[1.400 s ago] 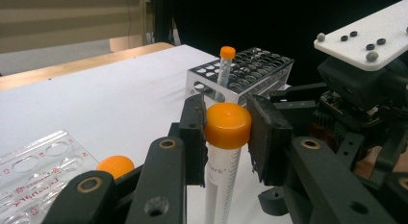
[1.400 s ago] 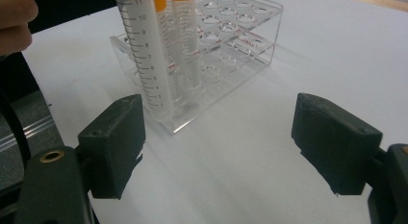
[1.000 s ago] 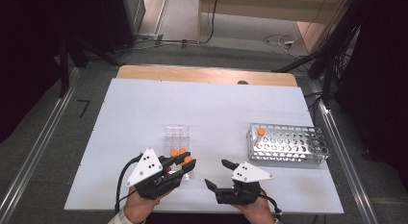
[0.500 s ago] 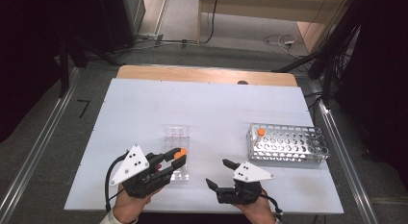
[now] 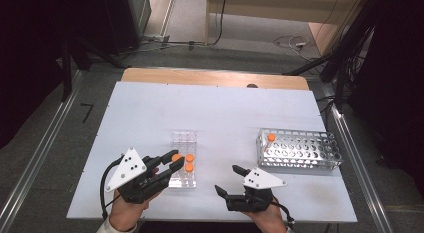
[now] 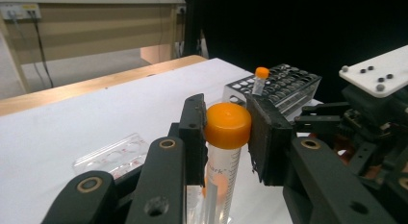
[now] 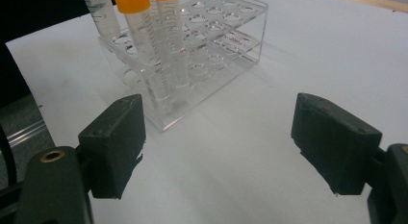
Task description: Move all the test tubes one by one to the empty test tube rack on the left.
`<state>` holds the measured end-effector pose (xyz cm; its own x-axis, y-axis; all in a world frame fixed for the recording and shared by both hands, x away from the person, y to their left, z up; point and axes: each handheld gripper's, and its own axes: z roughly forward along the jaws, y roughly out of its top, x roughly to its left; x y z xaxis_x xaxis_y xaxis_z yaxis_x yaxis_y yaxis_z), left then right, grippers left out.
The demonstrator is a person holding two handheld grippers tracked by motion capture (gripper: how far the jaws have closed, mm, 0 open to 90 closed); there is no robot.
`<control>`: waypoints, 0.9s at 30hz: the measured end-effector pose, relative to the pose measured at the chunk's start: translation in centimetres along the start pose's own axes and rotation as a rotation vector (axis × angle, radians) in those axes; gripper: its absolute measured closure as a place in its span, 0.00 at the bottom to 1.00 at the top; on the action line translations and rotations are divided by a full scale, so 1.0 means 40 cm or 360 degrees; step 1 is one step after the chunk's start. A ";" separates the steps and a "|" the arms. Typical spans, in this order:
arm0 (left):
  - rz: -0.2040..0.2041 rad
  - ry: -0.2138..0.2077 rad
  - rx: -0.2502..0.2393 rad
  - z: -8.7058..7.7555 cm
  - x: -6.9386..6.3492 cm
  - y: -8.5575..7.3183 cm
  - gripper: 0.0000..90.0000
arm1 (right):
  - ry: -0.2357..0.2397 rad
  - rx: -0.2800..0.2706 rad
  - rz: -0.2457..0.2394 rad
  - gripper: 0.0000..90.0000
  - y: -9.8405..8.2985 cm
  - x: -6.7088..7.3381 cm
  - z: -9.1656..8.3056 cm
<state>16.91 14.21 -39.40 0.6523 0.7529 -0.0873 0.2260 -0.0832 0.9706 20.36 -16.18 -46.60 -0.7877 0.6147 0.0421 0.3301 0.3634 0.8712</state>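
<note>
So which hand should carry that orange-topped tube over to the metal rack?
Probably the left. Its hand-held gripper is already shut on the orange-capped tube, just under the cap, above the clear rack. The right hand-held gripper hangs open over bare table, holding nothing, though it sits closer to the metal rack.

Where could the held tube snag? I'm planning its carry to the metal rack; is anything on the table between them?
Nothing visible: bare white table lies between the orange-capped clear tube and the perforated metal rack.

Clear rack (image 5: pixel 183 143) left of metal rack (image 5: pixel 300 155) (well apart)
</note>
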 end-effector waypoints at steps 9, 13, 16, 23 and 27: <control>0.0008 0.0048 -0.0004 0.005 0.013 -0.012 0.77 | 0.0000 0.0003 0.0001 0.20 0.000 0.001 0.001; 0.0015 0.0055 0.0003 0.010 0.016 -0.019 0.77 | 0.0002 0.0005 -0.0004 0.20 -0.001 0.001 0.001; 0.0020 0.0052 -0.0001 0.015 0.016 -0.023 0.77 | 0.0000 0.0003 0.0002 0.20 -0.001 0.000 0.001; 0.0044 0.0068 0.0021 0.028 0.009 -0.035 0.77 | 0.0002 0.0006 -0.0004 0.20 -0.002 0.001 0.001; 0.0051 0.0072 0.0021 0.032 0.006 -0.039 0.77 | 0.0000 0.0003 -0.0006 0.20 -0.002 0.002 0.001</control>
<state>17.65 13.71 -41.23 0.6259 0.7786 -0.0456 0.2152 -0.1163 0.9696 20.30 -16.15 -46.66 -0.7890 0.6132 0.0386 0.3281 0.3673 0.8703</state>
